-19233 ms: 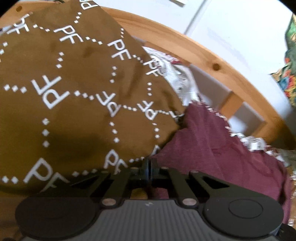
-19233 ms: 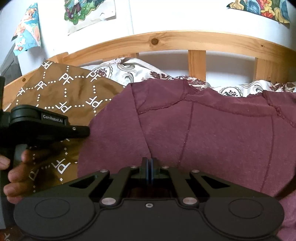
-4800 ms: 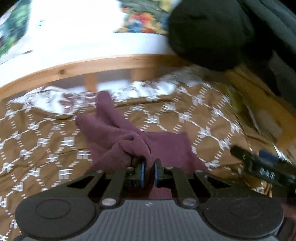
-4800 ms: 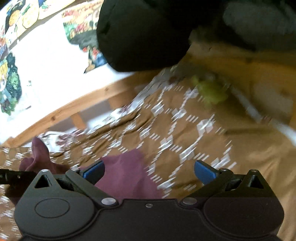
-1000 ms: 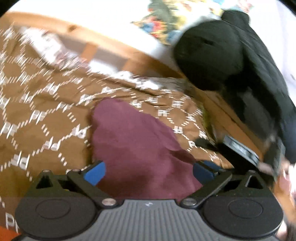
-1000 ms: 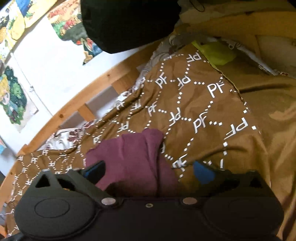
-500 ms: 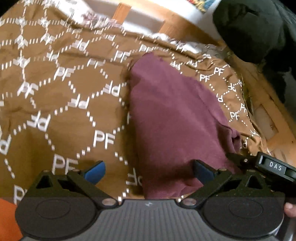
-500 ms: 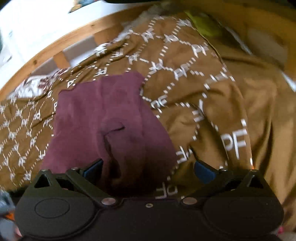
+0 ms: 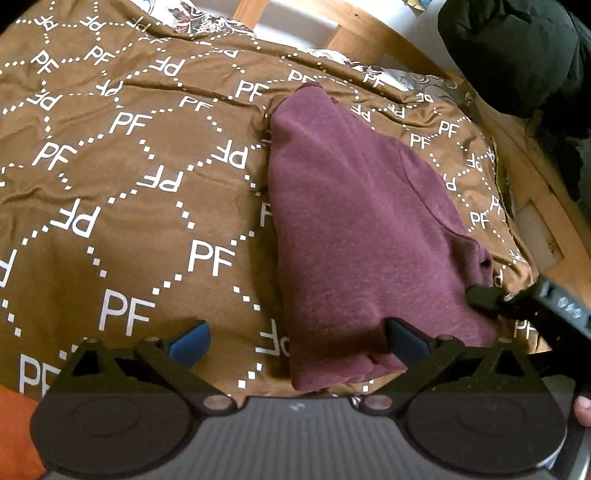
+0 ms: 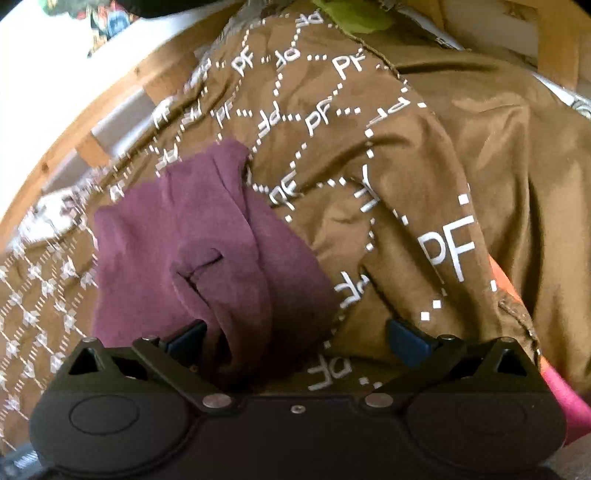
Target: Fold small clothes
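A maroon garment lies folded into a long narrow shape on the brown bedspread. My left gripper hangs open over its near end, jaws wide, nothing between them. In the right wrist view the same maroon garment shows a bunched fold at its near edge. My right gripper is open above that edge, its left fingertip close to the cloth. The right gripper also shows at the right edge of the left wrist view, beside the garment's corner.
The brown bedspread with white "PF" print covers the bed. A wooden bed rail runs along the far side, a floral sheet beneath it. Dark clothing hangs at the upper right. A green item lies far off.
Both grippers have come lower and nearer to the garment's close end over the last second. The garment lies where it was, and both grippers have stayed open.
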Motion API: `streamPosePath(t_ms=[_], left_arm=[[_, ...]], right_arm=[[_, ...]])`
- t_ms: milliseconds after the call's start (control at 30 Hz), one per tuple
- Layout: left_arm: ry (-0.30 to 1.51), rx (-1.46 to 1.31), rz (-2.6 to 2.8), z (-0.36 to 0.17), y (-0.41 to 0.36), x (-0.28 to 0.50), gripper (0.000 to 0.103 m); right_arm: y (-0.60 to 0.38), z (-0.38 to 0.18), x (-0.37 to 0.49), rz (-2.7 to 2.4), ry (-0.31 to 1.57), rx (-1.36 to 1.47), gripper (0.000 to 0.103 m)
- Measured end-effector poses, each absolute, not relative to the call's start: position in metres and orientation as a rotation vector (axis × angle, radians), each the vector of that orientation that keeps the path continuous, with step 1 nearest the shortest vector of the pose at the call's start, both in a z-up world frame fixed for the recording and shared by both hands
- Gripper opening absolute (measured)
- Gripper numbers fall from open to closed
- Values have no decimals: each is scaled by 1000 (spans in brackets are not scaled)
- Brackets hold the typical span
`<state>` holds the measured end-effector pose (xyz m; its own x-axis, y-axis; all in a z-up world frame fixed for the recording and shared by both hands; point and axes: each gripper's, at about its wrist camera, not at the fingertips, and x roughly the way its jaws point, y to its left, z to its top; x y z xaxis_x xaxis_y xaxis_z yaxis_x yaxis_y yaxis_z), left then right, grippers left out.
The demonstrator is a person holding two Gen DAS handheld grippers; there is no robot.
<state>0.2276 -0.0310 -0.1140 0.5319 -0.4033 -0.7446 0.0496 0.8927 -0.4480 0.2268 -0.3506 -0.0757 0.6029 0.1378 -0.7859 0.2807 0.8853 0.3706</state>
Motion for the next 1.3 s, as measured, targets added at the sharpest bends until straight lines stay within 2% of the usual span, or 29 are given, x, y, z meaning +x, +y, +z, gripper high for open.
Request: streamPosePath(t_ms=[267, 467, 667, 967, 1133, 1300], left_arm=[[981, -406, -272, -115, -32, 228, 103], [980, -397, -276, -115, -33, 229, 103], [984, -401, -279, -117, -30, 229, 103], [974, -356, -259, -115, -37, 227, 103], [960, -310, -260, -115, -41, 226, 103], [965, -313, -268, -116, -40, 227, 103]], right_arm=[[-345, -62, 222, -48, 790, 539, 103], [-347, -78, 233, -151, 889, 515, 103], [-343, -82, 234, -146, 913, 473, 103], [-344, -79, 233, -89, 890, 536, 103], [-341, -66, 232, 12, 801, 538, 102], [-340, -69, 266, 129, 821, 476, 102]])
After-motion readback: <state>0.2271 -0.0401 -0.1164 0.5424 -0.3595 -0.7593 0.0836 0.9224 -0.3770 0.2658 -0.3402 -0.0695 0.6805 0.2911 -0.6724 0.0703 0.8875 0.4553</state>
